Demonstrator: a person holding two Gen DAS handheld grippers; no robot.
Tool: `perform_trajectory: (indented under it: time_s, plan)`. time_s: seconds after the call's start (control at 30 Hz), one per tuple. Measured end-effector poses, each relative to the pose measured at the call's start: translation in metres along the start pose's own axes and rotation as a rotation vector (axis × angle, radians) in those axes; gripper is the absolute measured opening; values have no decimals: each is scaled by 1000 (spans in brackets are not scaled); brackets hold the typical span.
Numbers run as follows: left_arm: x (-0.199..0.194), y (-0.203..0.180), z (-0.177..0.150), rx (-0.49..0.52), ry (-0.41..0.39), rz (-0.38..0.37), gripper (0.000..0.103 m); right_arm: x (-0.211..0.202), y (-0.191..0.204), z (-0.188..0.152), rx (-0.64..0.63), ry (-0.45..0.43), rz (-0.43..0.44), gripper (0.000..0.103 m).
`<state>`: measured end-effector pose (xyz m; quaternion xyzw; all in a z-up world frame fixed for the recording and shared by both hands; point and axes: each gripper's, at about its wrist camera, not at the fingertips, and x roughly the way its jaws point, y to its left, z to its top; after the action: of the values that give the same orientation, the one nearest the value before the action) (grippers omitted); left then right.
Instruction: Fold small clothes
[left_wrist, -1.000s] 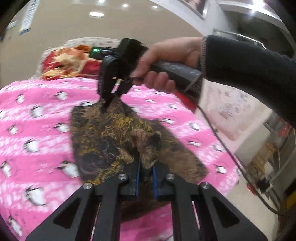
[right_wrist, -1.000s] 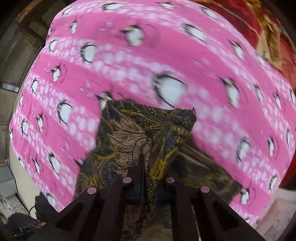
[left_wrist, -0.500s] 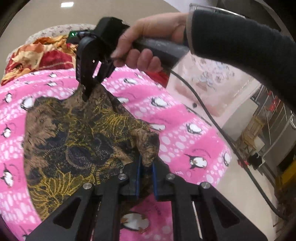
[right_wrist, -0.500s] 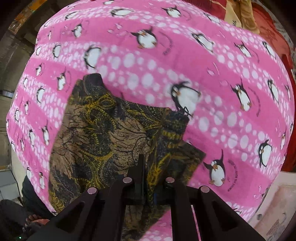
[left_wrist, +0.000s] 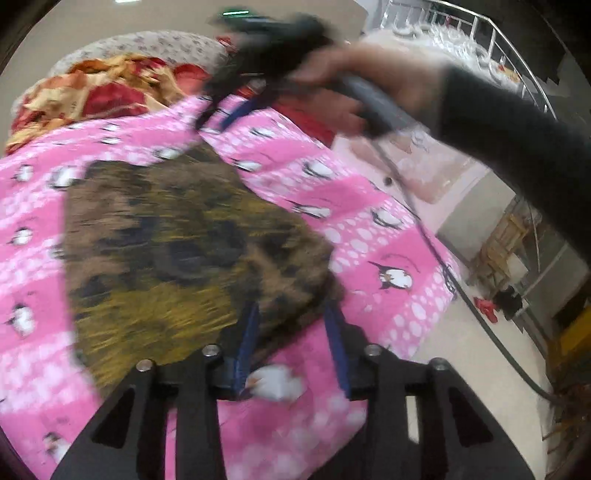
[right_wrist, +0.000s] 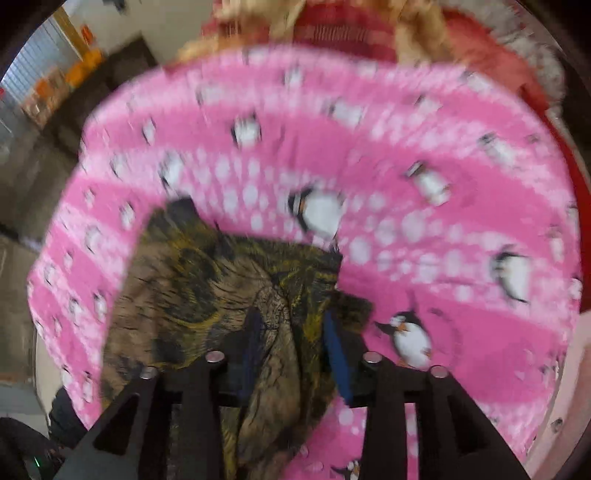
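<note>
On the bed, the pink penguin blanket (left_wrist: 369, 206) covers almost all that both cameras see, and I use it as my soft, flat work surface. At its far end lies a red and yellow quilt (left_wrist: 99, 88), pushed out of the way, I think, to leave room for folding.

On the blanket lies the small brown and yellow patterned garment (left_wrist: 177, 240), spread nearly flat, with one edge close to the side of the bed. I judge that it is laid out so that a fold can begin from a smooth cloth.

My left gripper (left_wrist: 291, 314) has its jaws opening, and a corner of the garment is between the blue pads (left_wrist: 246, 343), but the pads do not press on it. My right gripper (right_wrist: 291, 325) is opening too, and a wrinkled ridge of the garment (right_wrist: 207, 295) runs loose between its pads. I believe I release both corners here so that they drop onto the cloth.

The left view shows my right hand (left_wrist: 354, 88) on the handle, the dark sleeve (left_wrist: 517, 125) and the cable (left_wrist: 424, 229) hanging beside the bed; the right view shows none of these. The right view shows the garment from above, with its creases and the raised ridge, which are only a blur in the left view.
</note>
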<state>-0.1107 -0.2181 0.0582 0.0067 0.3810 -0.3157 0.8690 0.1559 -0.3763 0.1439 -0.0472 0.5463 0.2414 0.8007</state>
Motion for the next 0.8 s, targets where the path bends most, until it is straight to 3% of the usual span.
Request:
perform_trajectory:
  time_s: [0.1,0.2,0.27,0.37,0.43,0.47,0.5,0.57,0.7,0.8]
  plan:
    - [-31,33,0,-65,-53,95,39,-47,28,-34,-87,-139,91,54]
    - [-28,71,1,-177,-28,149,34,-63,70,-84,-258,-205,121,55]
    - [-15,85,-1,-222,-1,160,13,-51,97,-115,-341,-186,97,55]
    - [5,98,-16,-299,51,136,8,-27,113,-151,-380,-143,79,54]
    - [13,101,-28,-333,75,130,5,3,110,-172,-389,-88,5,51]
    - [15,100,-33,-336,72,119,5,22,102,-187,-382,-49,-73,51]
    - [16,100,-37,-330,67,110,5,27,95,-197,-368,-77,-84,52]
    - [14,100,-36,-332,67,108,4,21,80,-209,-262,-151,-29,53]
    - [-1,96,-11,-290,59,153,4,6,77,-202,-228,-146,-13,52]
    - [-11,107,33,-268,-32,202,18,-21,80,-178,-215,-225,-13,52]
